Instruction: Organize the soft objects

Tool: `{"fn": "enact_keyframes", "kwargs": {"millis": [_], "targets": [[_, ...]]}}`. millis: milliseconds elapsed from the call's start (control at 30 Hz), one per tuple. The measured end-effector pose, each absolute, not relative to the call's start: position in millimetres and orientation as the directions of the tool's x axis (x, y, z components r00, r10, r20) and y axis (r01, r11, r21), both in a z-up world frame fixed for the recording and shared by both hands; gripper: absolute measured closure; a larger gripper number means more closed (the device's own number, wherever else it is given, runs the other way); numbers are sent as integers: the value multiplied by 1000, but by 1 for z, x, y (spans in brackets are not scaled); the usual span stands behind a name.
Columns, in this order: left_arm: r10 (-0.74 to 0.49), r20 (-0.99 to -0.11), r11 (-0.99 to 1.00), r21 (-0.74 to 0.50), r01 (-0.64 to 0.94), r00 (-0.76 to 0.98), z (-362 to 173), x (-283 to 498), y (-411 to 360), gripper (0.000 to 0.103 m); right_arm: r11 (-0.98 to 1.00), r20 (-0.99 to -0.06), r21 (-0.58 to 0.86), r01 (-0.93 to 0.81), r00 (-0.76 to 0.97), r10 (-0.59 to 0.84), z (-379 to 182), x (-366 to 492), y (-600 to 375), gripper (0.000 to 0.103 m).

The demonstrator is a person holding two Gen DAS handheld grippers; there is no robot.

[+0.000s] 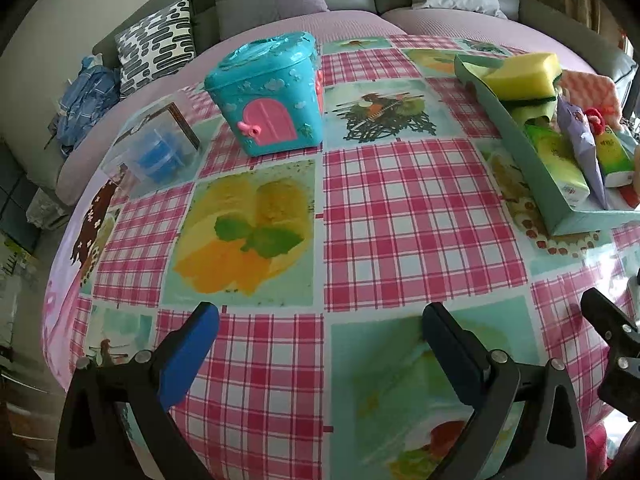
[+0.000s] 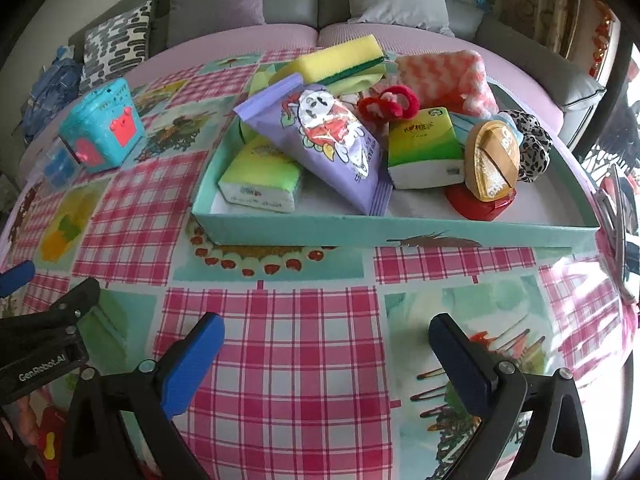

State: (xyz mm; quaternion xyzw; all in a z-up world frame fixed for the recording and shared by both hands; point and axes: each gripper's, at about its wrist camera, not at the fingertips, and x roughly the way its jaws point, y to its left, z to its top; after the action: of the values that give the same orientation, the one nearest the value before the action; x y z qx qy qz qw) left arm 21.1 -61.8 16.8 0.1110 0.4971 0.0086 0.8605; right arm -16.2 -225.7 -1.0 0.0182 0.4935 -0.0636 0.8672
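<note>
Both tongs are standing wide open and holding nothing: your left tongs (image 1: 320,344) are hovering low in the frame over bare checked worktop (image 1: 400,216), and your right tongs (image 2: 326,354) are hanging just short of the teal tray (image 2: 400,230) at mid-frame. The soft things are already lying heaped in that tray, so by my reading you are choosing what to straighten.

Counting them in the right view:
- two green tissue packs (image 2: 260,178)
- one purple packet (image 2: 332,140)
- one yellow sponge (image 2: 340,60)
- one pink cloth (image 2: 444,76)
- one red hair tie (image 2: 390,106)
- one leopard scrunchie (image 2: 530,146)

Try approaching from above and closing gently, since these will squash. The blue toy house (image 1: 268,96) and clear box (image 1: 156,148) are sitting apart at upper left.
</note>
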Motion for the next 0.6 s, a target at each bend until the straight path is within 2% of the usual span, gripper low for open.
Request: {"fn": "enact_keyframes", "kwargs": {"millis": [233, 467, 600], "targets": [[93, -867, 981, 164, 104, 490, 12, 25, -58, 1, 989, -862, -39, 143, 495, -106, -9, -5, -223, 0], [4, -893, 995, 49, 89, 450, 5, 31, -44, 0, 989, -864, -43, 145, 492, -109, -11, 0, -222, 0], [-10, -897, 996, 31, 85, 442, 4, 29, -41, 0, 989, -865, -42, 145, 489, -109, -10, -2, -223, 0]]}}
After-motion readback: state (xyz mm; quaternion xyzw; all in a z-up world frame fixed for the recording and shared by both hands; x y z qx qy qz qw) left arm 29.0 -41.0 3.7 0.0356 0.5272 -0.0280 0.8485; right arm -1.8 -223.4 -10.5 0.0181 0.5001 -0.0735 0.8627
